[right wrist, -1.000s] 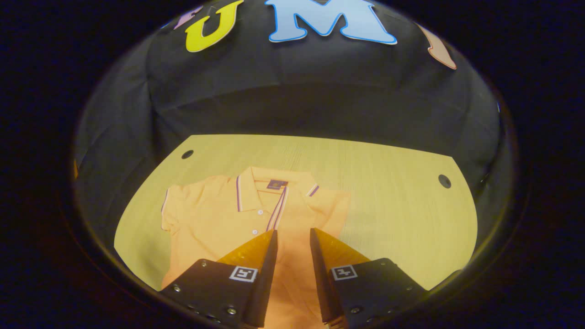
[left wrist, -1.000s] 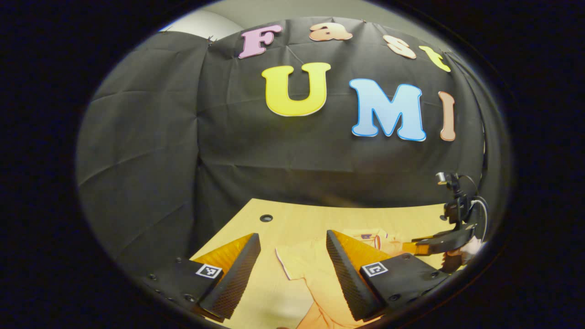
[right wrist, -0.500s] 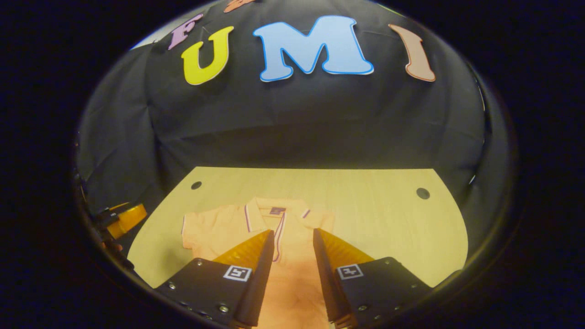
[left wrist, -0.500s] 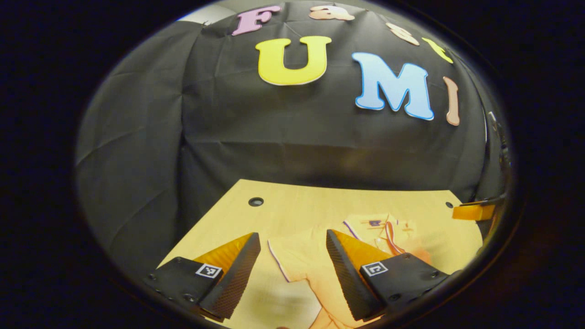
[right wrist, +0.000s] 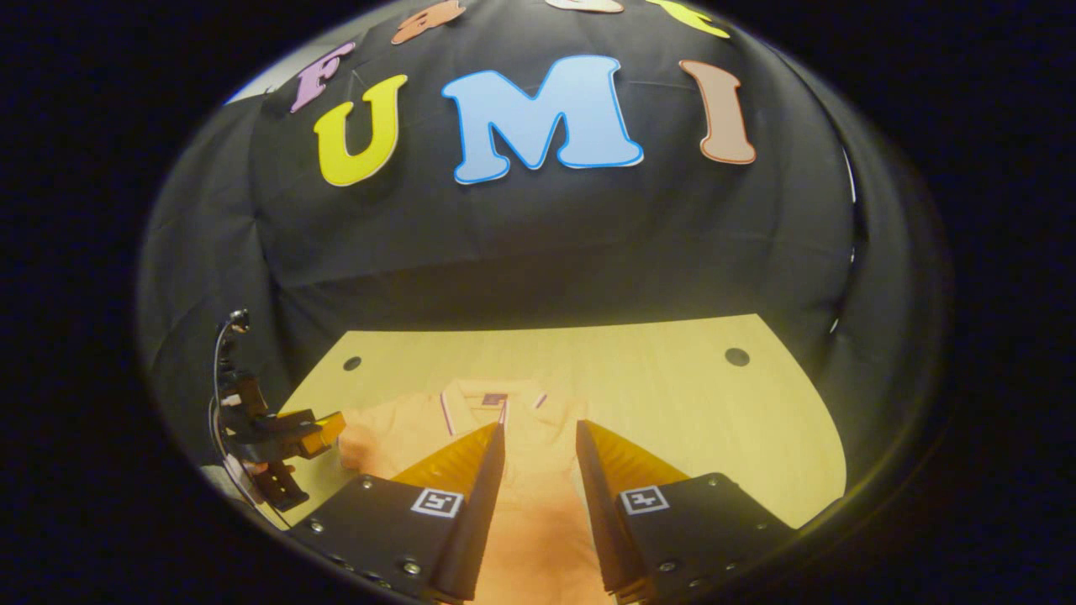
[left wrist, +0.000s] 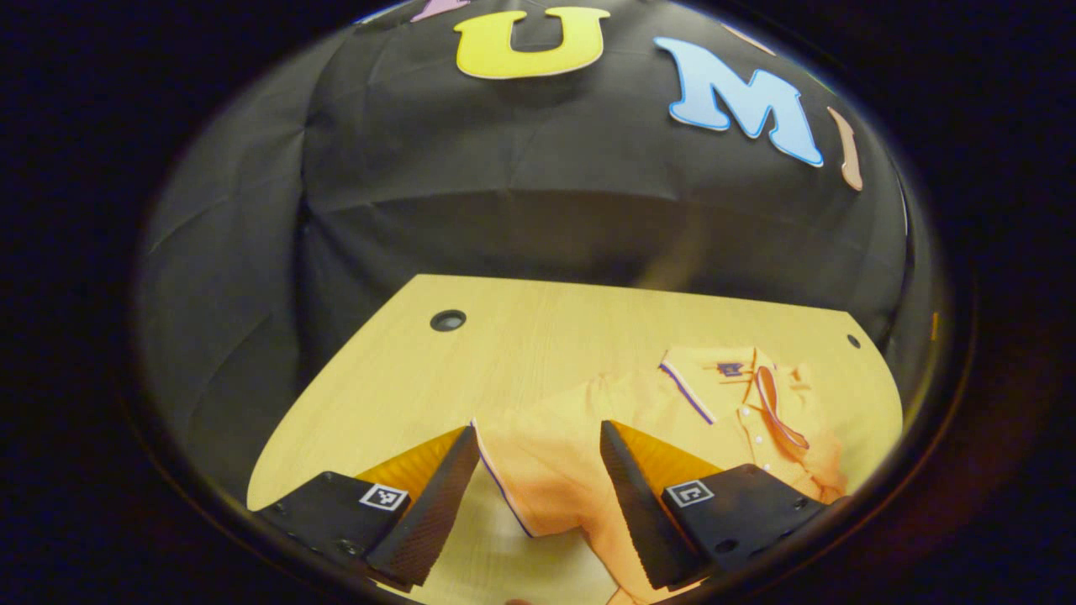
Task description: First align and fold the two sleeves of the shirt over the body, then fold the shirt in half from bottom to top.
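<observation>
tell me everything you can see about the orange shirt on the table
The orange shirt is a short-sleeved polo of soft knit-looking cloth, with a striped-edged collar, a small dark tag inside the neck, and a buttoned placket with white buttons. It lies front up on the wooden table, collar toward the far edge. One trimmed sleeve sits between the left claw's open fingers.

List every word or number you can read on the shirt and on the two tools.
On the shirt, the neck label: too small to read.
On the left tool and right tool, square markers: coded patterns, no words or numbers.
</observation>
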`<action>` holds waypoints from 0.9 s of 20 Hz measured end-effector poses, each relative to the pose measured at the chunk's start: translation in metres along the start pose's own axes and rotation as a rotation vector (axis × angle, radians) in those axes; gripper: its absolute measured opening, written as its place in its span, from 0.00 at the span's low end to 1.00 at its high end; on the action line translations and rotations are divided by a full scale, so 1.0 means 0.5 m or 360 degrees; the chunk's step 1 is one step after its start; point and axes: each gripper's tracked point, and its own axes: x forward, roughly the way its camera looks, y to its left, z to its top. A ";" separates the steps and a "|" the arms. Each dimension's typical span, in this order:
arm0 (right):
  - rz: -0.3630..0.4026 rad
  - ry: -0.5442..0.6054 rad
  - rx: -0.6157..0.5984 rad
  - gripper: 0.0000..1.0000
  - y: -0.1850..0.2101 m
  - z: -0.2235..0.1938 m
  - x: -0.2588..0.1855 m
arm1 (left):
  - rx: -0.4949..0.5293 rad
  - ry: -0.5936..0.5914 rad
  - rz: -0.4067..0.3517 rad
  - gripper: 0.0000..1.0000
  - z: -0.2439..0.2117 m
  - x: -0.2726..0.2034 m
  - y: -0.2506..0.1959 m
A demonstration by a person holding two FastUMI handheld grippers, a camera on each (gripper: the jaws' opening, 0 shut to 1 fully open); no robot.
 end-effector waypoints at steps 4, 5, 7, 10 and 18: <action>-0.0085 0.0044 0.0082 0.53 -0.035 -0.025 -0.015 | -0.0008 0.0092 -0.0001 0.95 -0.045 0.044 0.001; -0.0106 0.0053 0.0106 0.53 -0.044 -0.030 -0.018 | -0.0011 0.0109 -0.0003 0.95 -0.051 0.049 0.002; -0.0140 0.0074 0.0144 0.54 -0.057 -0.046 -0.027 | -0.0016 0.0144 0.0003 0.96 -0.068 0.060 0.003; -0.0171 0.0110 0.0164 0.53 -0.068 -0.068 -0.035 | -0.0051 0.0213 0.0035 0.97 -0.102 0.069 0.008; -0.0178 0.0133 0.0208 0.53 -0.063 -0.077 -0.041 | -0.0013 0.0231 0.0078 0.94 -0.131 0.076 0.007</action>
